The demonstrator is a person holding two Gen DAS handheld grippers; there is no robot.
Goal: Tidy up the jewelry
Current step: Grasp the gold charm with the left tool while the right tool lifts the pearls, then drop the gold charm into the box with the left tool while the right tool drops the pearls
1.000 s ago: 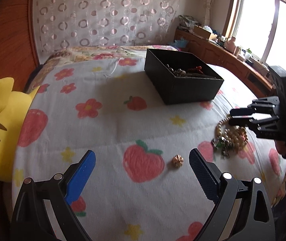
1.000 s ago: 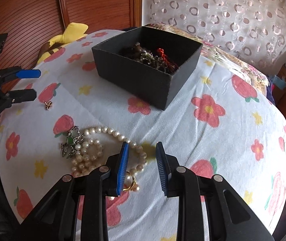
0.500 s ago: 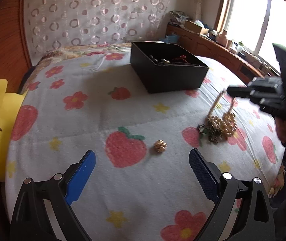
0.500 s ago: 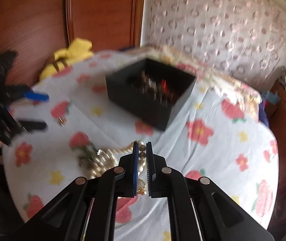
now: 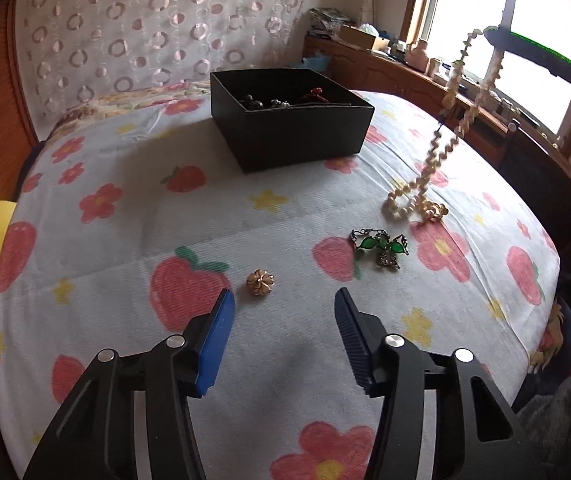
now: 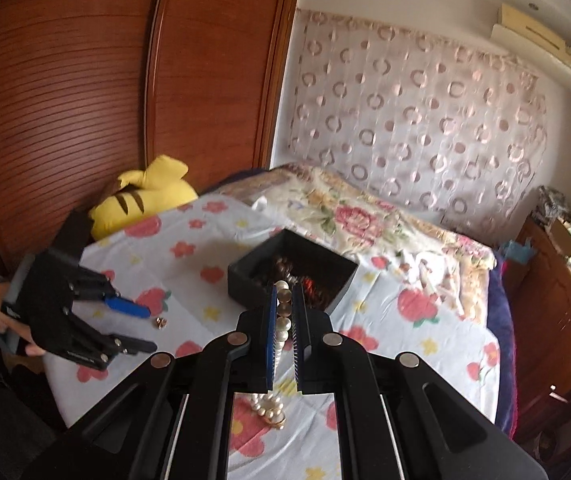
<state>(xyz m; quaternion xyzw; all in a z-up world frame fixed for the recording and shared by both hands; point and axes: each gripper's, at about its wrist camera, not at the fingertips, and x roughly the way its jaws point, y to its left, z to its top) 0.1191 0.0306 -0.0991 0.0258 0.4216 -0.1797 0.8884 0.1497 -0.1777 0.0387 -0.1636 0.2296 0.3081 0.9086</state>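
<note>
Two grippers noted: our right gripper [image 6: 284, 320] pinches the pearl necklace [image 5: 441, 136], its tail coiled on the bedspread [image 5: 125, 240] below, while our left gripper [image 5: 281, 320] gapes, gold brooch [image 5: 260, 281] just ahead.

Brooch [image 5: 381, 246] between earring [image 5: 260, 281] and necklace [image 5: 437, 152].

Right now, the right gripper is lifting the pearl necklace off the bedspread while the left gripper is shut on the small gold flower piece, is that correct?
Not quite: the left gripper is open and holds nothing; the gold flower piece lies on the bedspread just ahead of it, as the left wrist view shows. The right gripper is indeed lifting the pearl necklace.
</note>
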